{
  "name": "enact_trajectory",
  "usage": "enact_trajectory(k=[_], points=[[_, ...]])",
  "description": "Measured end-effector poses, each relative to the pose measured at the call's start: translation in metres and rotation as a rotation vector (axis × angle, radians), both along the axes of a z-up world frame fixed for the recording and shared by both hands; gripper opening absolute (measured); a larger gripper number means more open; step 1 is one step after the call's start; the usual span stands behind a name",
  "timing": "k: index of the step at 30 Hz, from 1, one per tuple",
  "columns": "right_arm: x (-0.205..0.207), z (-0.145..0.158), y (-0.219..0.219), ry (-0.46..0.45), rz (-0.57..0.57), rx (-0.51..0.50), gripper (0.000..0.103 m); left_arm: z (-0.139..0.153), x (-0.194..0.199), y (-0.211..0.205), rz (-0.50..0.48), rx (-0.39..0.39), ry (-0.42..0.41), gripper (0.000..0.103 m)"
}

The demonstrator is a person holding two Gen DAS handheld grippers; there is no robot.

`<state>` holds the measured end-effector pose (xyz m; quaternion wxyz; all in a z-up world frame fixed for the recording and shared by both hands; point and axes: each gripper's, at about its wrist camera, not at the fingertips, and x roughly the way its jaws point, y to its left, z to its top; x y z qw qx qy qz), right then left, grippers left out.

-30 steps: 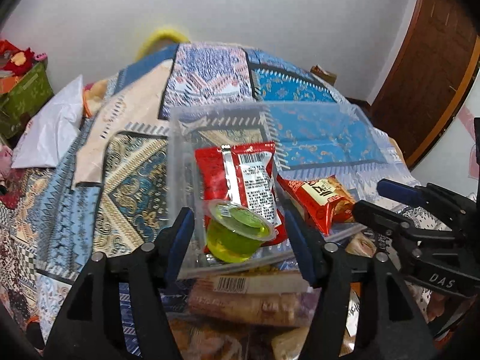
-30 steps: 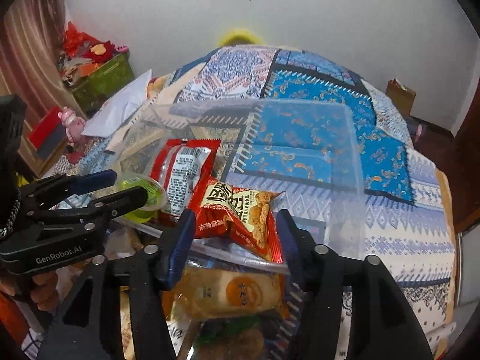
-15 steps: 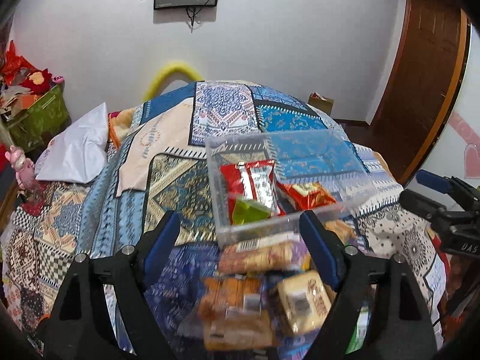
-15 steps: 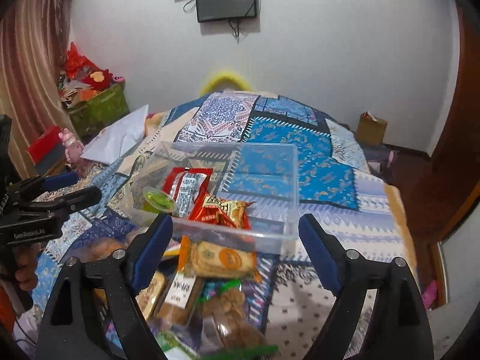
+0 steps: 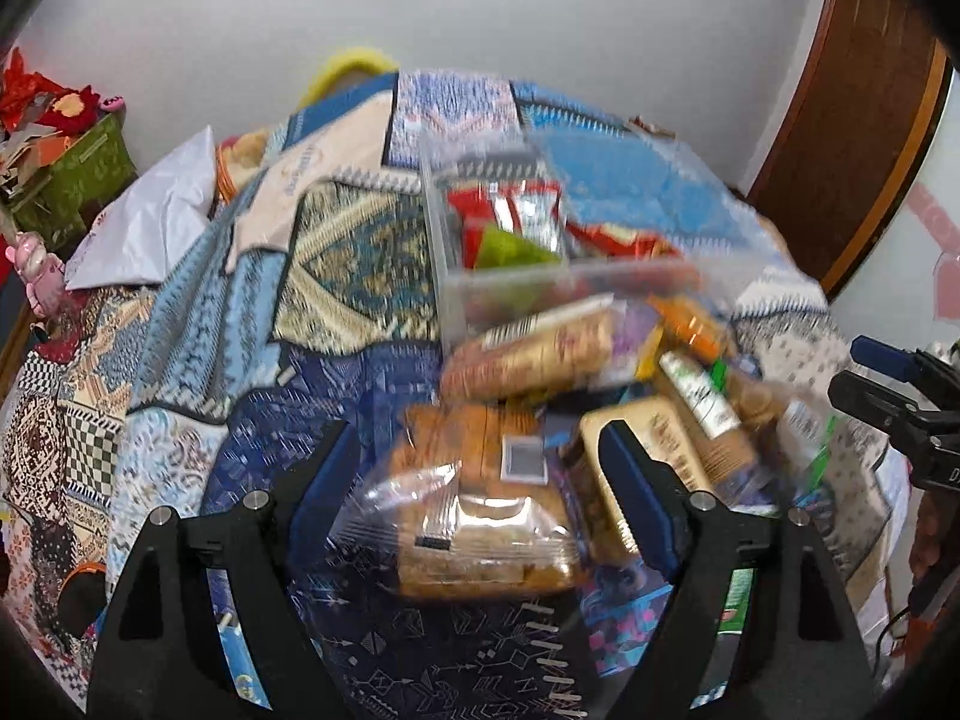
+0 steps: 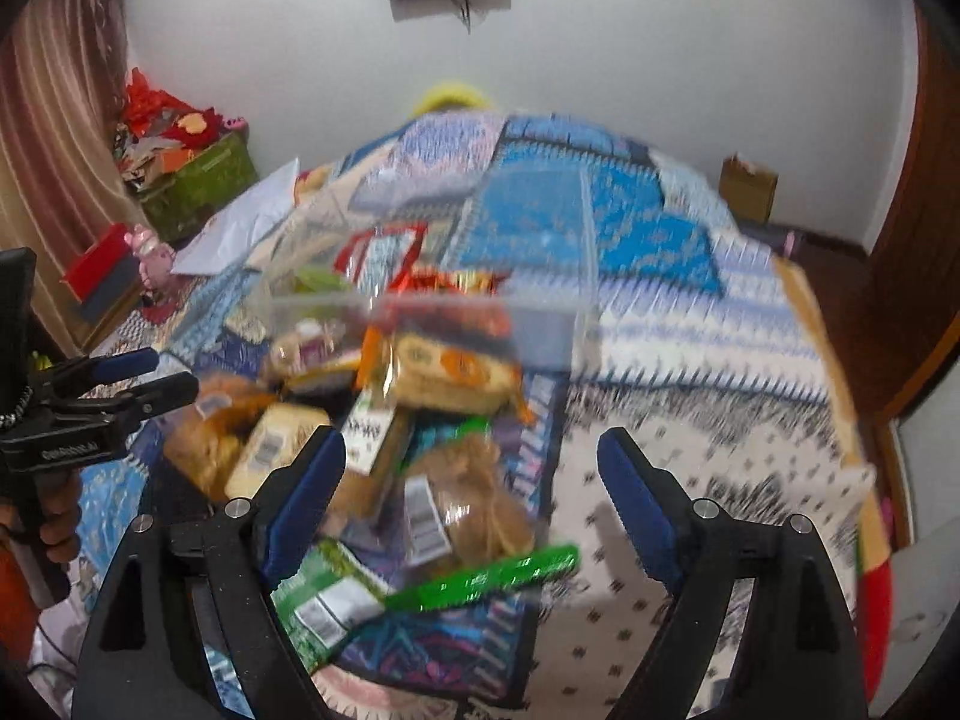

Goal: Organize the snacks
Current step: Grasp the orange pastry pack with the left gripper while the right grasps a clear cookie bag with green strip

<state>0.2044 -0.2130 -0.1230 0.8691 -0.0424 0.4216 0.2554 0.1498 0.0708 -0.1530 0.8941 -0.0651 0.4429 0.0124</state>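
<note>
In the left wrist view the left gripper point(image 5: 480, 480) fills the bottom of the frame, its jaws wide apart and gripping nothing. A clear bag of brown biscuits point(image 5: 480, 534) shows between the two blue pads, lying on the patterned blanket point(image 5: 360, 252) under them. Above it, toward the middle of the frame, sits the rest of the snack pile point(image 5: 600, 372), blurred. Higher still, just above centre, stands the clear plastic box point(image 5: 456, 294), with a red packet point(image 5: 510, 210) and something green point(image 5: 510, 249) inside. The box lies well beyond the fingertips.

In the right wrist view the right gripper point(image 6: 474, 480) is also spread open and empty. The snack pile point(image 6: 420, 420) lies at lower centre, reaching in past the left pad, with a green wrapper point(image 6: 492, 576) across the gap between the pads. The box point(image 6: 540, 324) sits above the pile at mid-frame. The left gripper point(image 6: 144, 375) shows at the left edge, held by a hand point(image 6: 57, 525).
</note>
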Motion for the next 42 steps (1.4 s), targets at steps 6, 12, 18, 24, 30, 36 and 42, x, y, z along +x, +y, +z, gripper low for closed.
enact_trajectory(k=[6, 12, 18, 24, 30, 36, 42], points=[[-0.002, -0.029, 0.002, 0.069, 0.012, -0.043, 0.084, -0.02, 0.006, -0.001, 0.011, 0.029, 0.032, 0.082], [-0.004, -0.044, 0.0, 0.101, 0.008, -0.057, 0.084, -0.035, 0.013, 0.008, 0.038, 0.003, 0.062, 0.084], [0.0, -0.05, -0.003, 0.135, 0.009, -0.006, 0.072, -0.043, 0.018, 0.009, 0.054, -0.016, 0.065, 0.084], [-0.003, -0.049, -0.008, 0.14, 0.004, 0.019, 0.066, -0.042, 0.013, 0.009, 0.065, -0.01, 0.033, 0.079], [-0.007, -0.039, -0.012, 0.11, 0.006, 0.008, 0.063, -0.027, 0.0, 0.004, 0.03, 0.007, -0.003, 0.062], [-0.01, -0.026, -0.015, 0.079, -0.007, 0.022, 0.062, -0.014, -0.011, 0.008, 0.038, -0.018, -0.03, 0.061], [-0.012, -0.009, -0.022, 0.043, -0.022, 0.039, 0.062, 0.005, -0.02, 0.01, 0.046, -0.014, -0.073, 0.061]])
